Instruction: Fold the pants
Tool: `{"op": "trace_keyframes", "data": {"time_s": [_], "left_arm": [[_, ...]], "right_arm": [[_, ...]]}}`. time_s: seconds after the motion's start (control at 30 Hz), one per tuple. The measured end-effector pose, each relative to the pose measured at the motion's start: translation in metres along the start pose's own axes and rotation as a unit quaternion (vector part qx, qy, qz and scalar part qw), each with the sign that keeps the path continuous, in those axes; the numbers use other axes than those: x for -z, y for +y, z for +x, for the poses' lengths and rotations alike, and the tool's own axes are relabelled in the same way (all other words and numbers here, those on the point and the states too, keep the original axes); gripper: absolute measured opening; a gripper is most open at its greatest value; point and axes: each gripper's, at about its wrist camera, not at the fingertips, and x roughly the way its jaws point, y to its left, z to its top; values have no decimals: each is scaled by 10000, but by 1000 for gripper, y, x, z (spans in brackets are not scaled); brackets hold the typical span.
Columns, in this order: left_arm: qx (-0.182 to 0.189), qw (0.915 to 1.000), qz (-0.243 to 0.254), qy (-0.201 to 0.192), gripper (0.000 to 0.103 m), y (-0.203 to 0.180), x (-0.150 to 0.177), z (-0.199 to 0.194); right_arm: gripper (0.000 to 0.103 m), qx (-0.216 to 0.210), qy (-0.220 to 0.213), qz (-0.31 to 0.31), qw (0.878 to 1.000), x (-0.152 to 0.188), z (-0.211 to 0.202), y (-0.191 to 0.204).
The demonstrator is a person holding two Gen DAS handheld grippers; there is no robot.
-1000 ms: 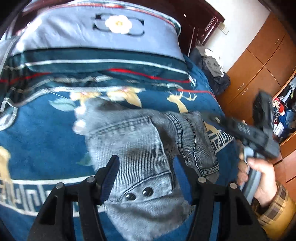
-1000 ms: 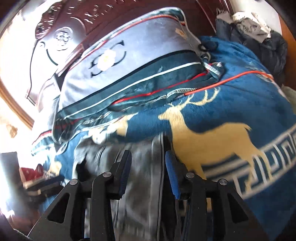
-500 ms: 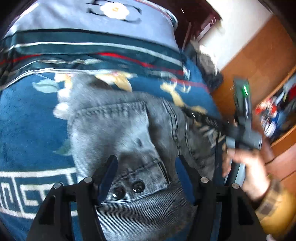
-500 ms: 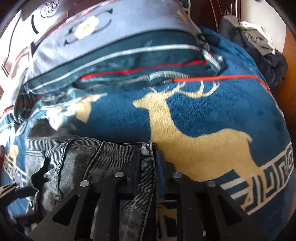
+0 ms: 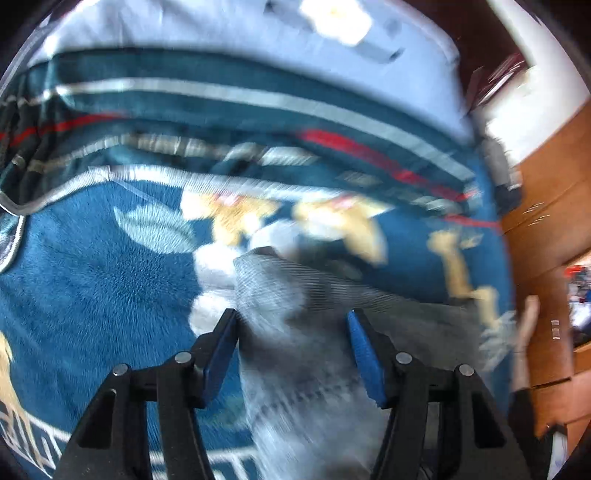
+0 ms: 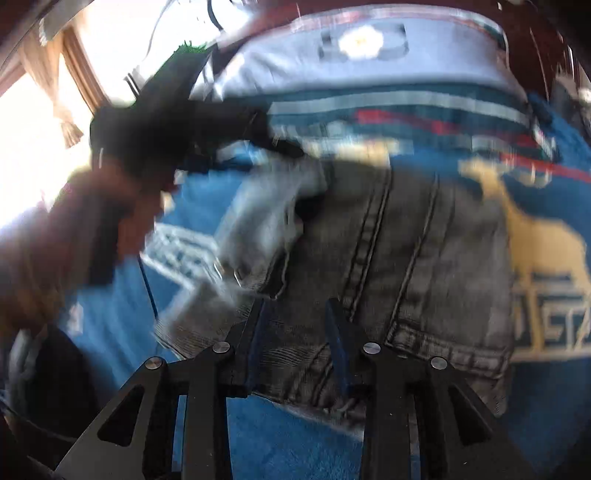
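Grey denim pants (image 6: 399, 251) lie crumpled on a blue deer-print blanket (image 6: 295, 435). My right gripper (image 6: 297, 328) hovers low over their near hem. Its jaws are opening, with denim between the blue pads and no clear pinch. In the left wrist view the picture is blurred. My left gripper (image 5: 291, 343) stands wide over the pants (image 5: 306, 332), jaws closing slightly, cloth between them, and the left pad is at the cloth's edge. The right wrist view shows the left gripper (image 6: 280, 144) as a black blur in a person's hand (image 6: 92, 206), at the pants' far left corner.
A pale blue pillow (image 5: 258, 44) and a striped dark-green quilt (image 5: 221, 99) lie at the head of the bed. Brown wooden cupboards (image 5: 546, 206) stand to the right. A bright window with a curtain (image 6: 48, 92) is at the left. A dark headboard (image 6: 535, 33) stands behind the pillow.
The right jaws, pinched on a denim seam half a second ago, have parted, and that view swung left. The left gripper slid toward the pillow end; the buttoned pocket left its view.
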Motion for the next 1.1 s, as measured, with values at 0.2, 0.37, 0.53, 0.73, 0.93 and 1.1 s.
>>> {"op": "trace_keyframes", "data": {"time_s": [0.2, 0.37, 0.53, 0.73, 0.93, 1.1], "left_arm": [[-414, 9990, 156, -10, 65, -8, -7, 20], [135, 9961, -235, -842, 65, 11, 12, -40], [19, 9951, 277, -950, 65, 6, 69, -72], [-293, 9941, 923, -483, 63, -21, 121, -55], [-189, 9970, 600, -450, 65, -15, 121, -49], [-411, 9946, 790, -527, 64, -26, 123, -50]], "right_arm": [[29, -194, -101, 137, 9997, 4, 0, -6], [32, -502, -212, 525, 9971, -6, -14, -14], [37, -310, -809, 629, 9943, -48, -38, -15], [31, 462, -239, 440, 9977, -96, 19, -19], [38, 497, -166, 544, 9971, -80, 18, -32], [57, 510, -641, 511, 9953, -58, -37, -29]]}}
